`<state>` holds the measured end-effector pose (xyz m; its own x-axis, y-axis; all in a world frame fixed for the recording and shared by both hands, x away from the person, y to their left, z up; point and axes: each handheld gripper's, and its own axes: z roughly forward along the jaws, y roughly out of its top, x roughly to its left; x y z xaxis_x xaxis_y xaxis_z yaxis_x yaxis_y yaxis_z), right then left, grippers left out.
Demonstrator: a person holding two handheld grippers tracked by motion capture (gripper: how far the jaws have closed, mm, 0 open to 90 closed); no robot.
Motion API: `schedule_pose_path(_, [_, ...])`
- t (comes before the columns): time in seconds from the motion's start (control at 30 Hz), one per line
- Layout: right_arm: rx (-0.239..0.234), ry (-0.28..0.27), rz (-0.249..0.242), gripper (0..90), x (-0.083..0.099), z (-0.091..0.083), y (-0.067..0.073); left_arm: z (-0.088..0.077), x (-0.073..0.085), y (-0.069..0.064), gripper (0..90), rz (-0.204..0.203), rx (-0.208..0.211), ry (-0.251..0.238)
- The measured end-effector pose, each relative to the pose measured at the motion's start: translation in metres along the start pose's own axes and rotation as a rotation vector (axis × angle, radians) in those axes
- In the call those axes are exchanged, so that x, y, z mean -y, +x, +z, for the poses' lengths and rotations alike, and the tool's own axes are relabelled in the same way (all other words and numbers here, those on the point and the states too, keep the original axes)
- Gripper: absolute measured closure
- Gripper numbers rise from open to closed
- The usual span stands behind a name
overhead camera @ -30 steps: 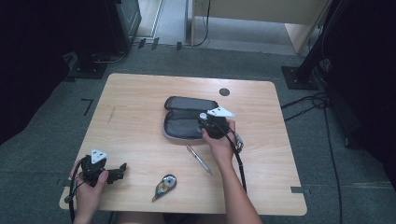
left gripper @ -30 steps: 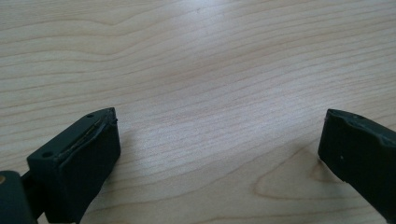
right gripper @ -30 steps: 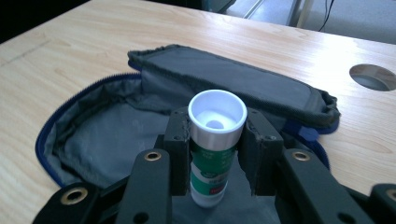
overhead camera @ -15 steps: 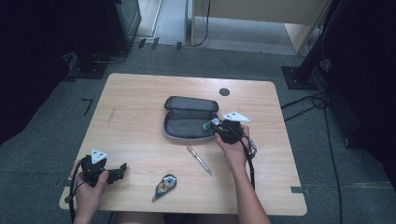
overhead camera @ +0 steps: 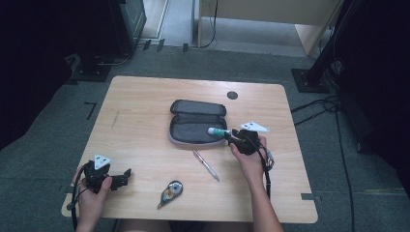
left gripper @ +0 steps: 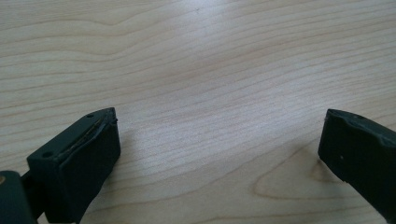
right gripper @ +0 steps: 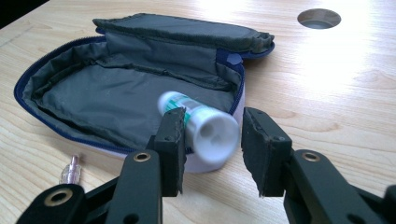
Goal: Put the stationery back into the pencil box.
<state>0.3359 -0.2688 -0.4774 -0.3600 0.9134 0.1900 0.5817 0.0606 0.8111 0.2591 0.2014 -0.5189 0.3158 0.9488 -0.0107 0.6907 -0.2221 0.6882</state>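
Note:
A dark grey pencil case [overhead camera: 197, 122] [right gripper: 126, 88] lies open at the table's middle. A white tube with a green label [overhead camera: 216, 131] [right gripper: 205, 123] lies across the case's right rim, its end between the jaws of my right gripper [overhead camera: 229, 136] [right gripper: 212, 135]. Those jaws have just been opening. The left pad [right gripper: 172, 135] is against the tube and a gap shows at the right pad, so the gripper is open. My left gripper [overhead camera: 126, 173] [left gripper: 219, 140] rests near the table's front left corner, open wide over bare wood.
A pen [overhead camera: 205, 164] [right gripper: 70, 170] lies in front of the case, and a correction-tape dispenser [overhead camera: 169, 192] sits near the front edge. A round cable hole [overhead camera: 232, 95] [right gripper: 319, 17] is behind the case. The wooden table [overhead camera: 145, 96] stands on grey carpet.
My right gripper has moved right and slightly nearer, from above the case to its right rim; the tube now shows at its jaws. The left hand has stayed put.

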Motion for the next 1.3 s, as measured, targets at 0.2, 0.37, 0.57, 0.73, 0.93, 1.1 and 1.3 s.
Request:
schedule_pose_path(0.2, [0.007, 0.000, -0.011, 70.1, 0.002, -0.003, 0.000, 0.000, 0.000, 0.000, 0.0, -0.003, 0.000, -0.003])
schedule_pose_path(0.37, [0.016, -0.016, -0.009, 77.8, 0.000, -0.006, 0.002, 0.000, 0.000, 0.000, 0.0, -0.004, 0.001, -0.003])
schedule_pose_path(0.57, [0.009, -0.032, -0.018, 79.4, -0.004, -0.004, 0.012, 0.000, 0.000, 0.000, 0.0, -0.004, 0.000, -0.003])
schedule_pose_path(0.73, [-0.013, -0.052, -0.019, 75.8, -0.005, -0.003, 0.024, 0.000, 0.000, 0.000, 0.0, -0.005, 0.003, -0.003])
schedule_pose_path(0.93, [-0.057, -0.071, -0.037, 73.9, 0.000, -0.016, 0.040, 0.000, 0.000, 0.000, 0.0, -0.008, 0.004, -0.005])
schedule_pose_path(1.1, [-0.078, -0.052, -0.031, 74.7, 0.016, -0.030, 0.046, 0.000, 0.000, 0.000, 0.0, -0.005, 0.003, -0.003])
schedule_pose_path(1.3, [-0.081, -0.010, -0.045, 75.3, 0.038, -0.039, 0.049, 0.000, 0.000, 0.000, 0.0, -0.002, -0.001, -0.003])
